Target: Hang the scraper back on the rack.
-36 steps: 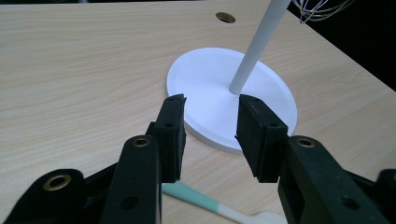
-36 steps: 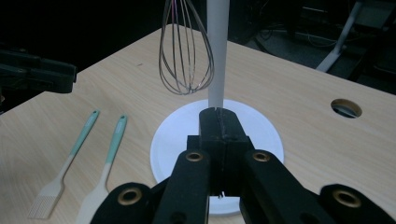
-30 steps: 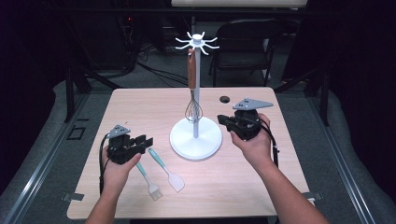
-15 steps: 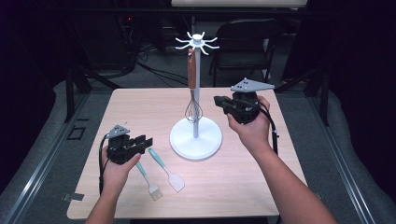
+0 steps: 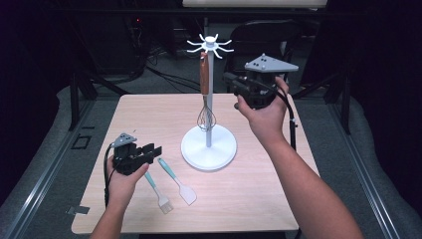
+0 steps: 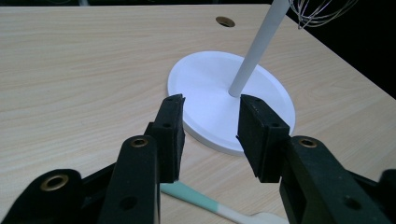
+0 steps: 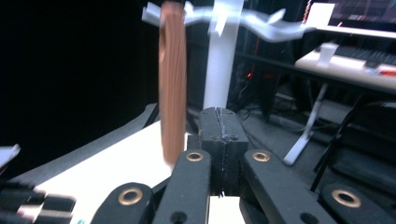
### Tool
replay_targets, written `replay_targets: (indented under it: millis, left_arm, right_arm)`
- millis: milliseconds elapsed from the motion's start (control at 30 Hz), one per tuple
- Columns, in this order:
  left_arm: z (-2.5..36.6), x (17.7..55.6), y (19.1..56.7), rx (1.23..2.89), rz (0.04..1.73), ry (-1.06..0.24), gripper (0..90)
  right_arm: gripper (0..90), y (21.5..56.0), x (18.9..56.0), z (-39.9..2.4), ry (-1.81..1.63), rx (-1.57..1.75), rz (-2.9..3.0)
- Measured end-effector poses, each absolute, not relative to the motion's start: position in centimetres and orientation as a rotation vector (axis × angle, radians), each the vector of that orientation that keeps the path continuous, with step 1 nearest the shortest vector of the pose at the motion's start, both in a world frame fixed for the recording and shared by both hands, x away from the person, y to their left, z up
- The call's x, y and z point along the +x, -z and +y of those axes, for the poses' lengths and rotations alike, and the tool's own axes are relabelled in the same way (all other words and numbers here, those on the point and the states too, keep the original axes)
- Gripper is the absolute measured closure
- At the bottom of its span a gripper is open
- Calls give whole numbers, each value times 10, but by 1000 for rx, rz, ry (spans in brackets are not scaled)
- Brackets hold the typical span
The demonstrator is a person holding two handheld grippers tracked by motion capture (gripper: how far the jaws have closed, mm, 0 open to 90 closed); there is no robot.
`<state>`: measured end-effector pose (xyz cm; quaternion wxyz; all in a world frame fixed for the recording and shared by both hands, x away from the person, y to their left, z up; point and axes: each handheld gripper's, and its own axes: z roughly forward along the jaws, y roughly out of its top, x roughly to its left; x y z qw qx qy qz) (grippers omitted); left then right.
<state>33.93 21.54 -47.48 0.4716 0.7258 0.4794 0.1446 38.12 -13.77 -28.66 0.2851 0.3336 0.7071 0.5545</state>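
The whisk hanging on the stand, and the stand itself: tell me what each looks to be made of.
The whisk: its handle looks like wood, reddish brown and matt, with faint lengthwise streaks in the right gripper view; its loops look like thin metal wire, grey with a slight shine. The stand: probably plastic or painted metal, since base, pole and hooks are one uniform smooth white; the look leaves that open.

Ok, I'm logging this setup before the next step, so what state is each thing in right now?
whisk: hanging from the rack by its brown handle, wires down.
rack: upright on the table.
spatula: lying flat on the table.
brush: lying flat beside the spatula.
left gripper: open, nothing between the jaws.
right gripper: shut, empty, raised near the whisk's handle.
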Motion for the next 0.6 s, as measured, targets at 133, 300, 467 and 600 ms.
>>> replay_targets:
  millis: [133,300,467,600]
  left_arm:
    - [216,339,475,1774,1175,-355,607]
    - [218,339,475,1767,1178,-354,607]
    - [220,339,474,1763,1180,-354,607]
    - [221,339,473,1763,1185,-352,607]
  right_arm:
    - [900,271,386,-138,-1495,895,1839]
    - [900,260,393,-137,-1479,911,1808]
    - [900,257,394,-133,-1491,897,1802]
    - [900,256,392,-127,-1486,878,1813]
